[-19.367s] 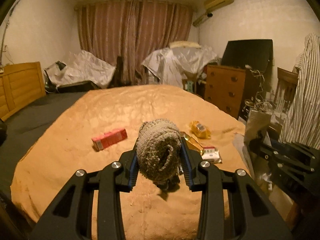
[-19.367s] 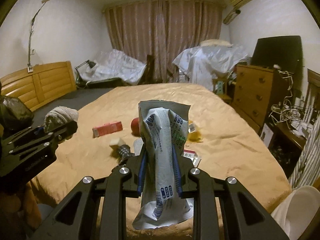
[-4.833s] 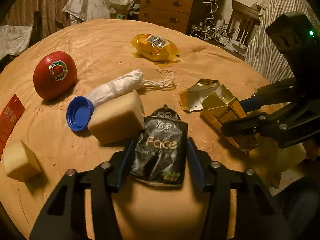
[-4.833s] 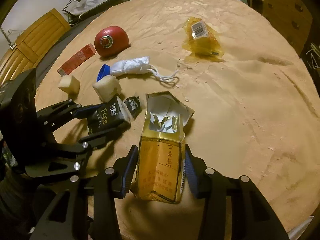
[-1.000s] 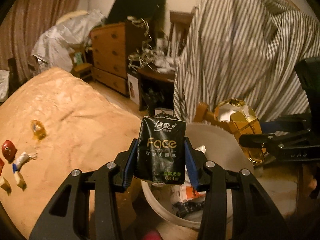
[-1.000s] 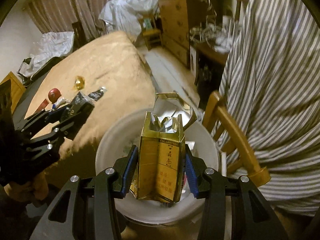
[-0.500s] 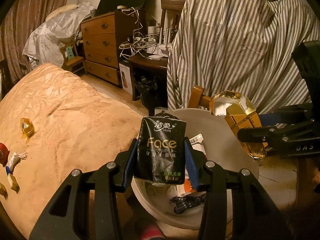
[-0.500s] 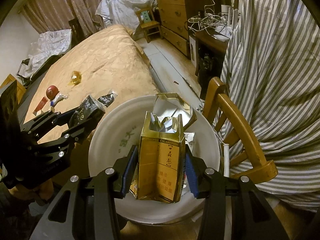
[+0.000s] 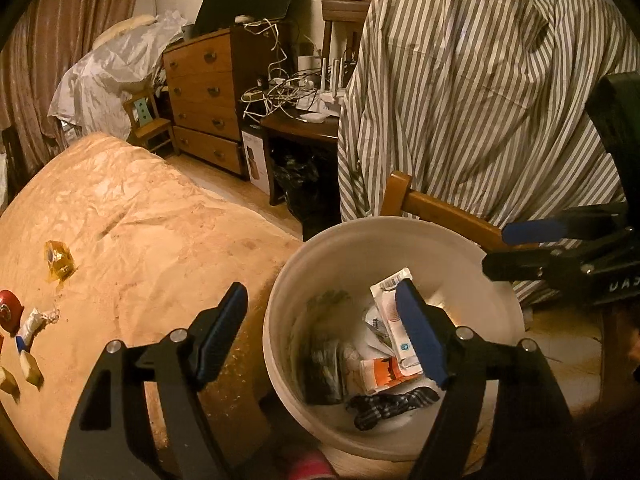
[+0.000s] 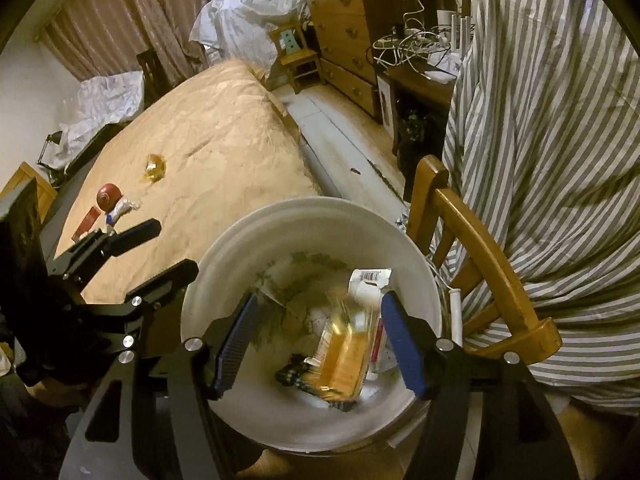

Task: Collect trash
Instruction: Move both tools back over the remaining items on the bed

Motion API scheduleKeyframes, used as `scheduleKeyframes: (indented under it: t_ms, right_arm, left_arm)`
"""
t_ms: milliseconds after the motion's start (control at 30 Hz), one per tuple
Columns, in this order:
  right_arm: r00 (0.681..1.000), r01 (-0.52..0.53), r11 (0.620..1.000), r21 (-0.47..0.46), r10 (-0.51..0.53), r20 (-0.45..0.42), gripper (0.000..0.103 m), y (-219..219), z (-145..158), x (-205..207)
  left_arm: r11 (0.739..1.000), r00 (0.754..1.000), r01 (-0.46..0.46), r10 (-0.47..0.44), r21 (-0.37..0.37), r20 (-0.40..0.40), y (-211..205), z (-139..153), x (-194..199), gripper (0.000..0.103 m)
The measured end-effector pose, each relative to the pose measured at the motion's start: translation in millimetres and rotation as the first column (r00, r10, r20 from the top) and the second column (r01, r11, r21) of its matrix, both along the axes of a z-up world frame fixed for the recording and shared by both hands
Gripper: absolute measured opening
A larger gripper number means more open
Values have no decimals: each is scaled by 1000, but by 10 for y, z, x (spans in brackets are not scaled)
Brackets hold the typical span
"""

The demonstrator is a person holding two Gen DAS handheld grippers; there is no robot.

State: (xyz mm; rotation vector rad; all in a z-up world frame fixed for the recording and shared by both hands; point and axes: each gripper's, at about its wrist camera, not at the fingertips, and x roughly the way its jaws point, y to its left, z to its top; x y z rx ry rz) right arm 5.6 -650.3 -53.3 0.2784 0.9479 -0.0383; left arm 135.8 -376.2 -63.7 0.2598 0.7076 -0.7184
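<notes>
Gold carton [image 10: 344, 354] blurs inside white bucket [image 10: 224, 264].

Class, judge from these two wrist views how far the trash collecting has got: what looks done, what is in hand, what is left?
Done: wrappers and packets lie in the white bin. In hand: both grippers have just been opening; the left gripper is empty, and the gold carton, blurred, drops free between the right gripper's jaws. Left: the yellow wrapper, red ball, white bundle and other small bits remain on the bed.
</notes>
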Motion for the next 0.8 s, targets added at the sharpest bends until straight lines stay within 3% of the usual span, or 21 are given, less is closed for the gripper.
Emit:
scheduleKeyframes:
  t_ms: [300,433,667,800]
  right_arm:
    - [999,-14,1000,10,14,29,65,110,13,-37]
    - [994,-61,998,-14,62,89,68,385,108,-39]
    - [960,-169,981,-90,185,210,76,1165,250,52]
    - [923,-228,962,-147,262,283,79,1732,342,162]
  left_arm:
    - [1000,1000,-10,10,-8,-7,101,-8,6,73]
    - [999,999,-39,39,-22,-13,295,-14,33,73]
    - [986,986,-164,165,-39,8,1044,-15,124,73]
    - [960,960,-275,277,-54,28,1615,-11,175,74]
